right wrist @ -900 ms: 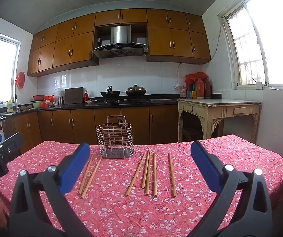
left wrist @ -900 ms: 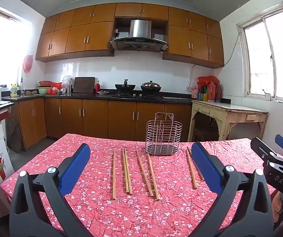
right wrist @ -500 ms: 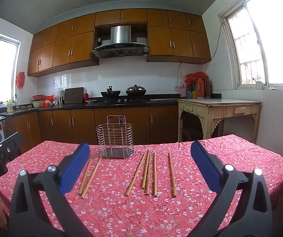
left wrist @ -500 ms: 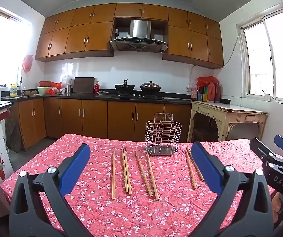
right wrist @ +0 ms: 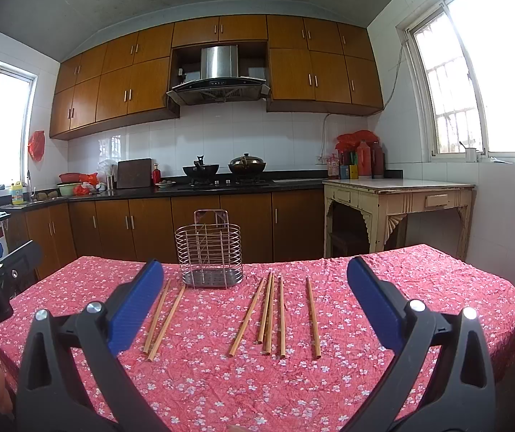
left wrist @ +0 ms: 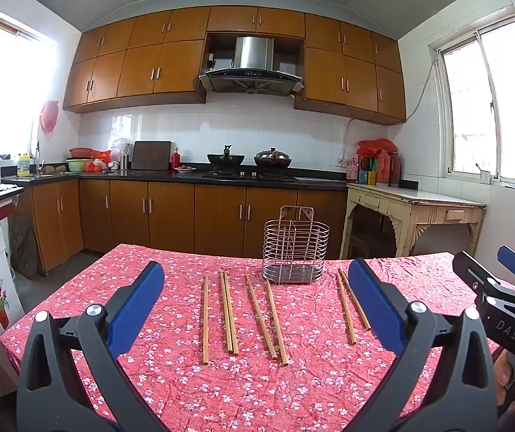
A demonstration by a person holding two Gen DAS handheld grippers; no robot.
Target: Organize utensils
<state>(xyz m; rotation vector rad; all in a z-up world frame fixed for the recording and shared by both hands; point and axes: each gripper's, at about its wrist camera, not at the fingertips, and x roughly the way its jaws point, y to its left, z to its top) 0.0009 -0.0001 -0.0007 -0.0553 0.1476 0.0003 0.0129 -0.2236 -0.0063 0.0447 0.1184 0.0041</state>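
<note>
Both tools, left (left wrist: pixel 256 302) and right (right wrist: pixel 255 300), spread wide, empty; chopsticks (left wrist: pixel 229 312) flat on table (left wrist: pixel 171 370) before wire holder (left wrist: pixel 295 250); likely to roll or slip if pinched off-centre.

The tablecloth (left wrist: pixel 171 378) is red with small white and pink blossoms. The chopsticks (left wrist: pixel 253 318) are light tan wood. The wire holder (left wrist: pixel 295 248) is coppery metal. Both grippers' pads (right wrist: pixel 136 307) are blue on black frames. The cabinets (right wrist: pixel 199 230) are orange-brown, the wall tiles (left wrist: pixel 257 133) white.
</note>
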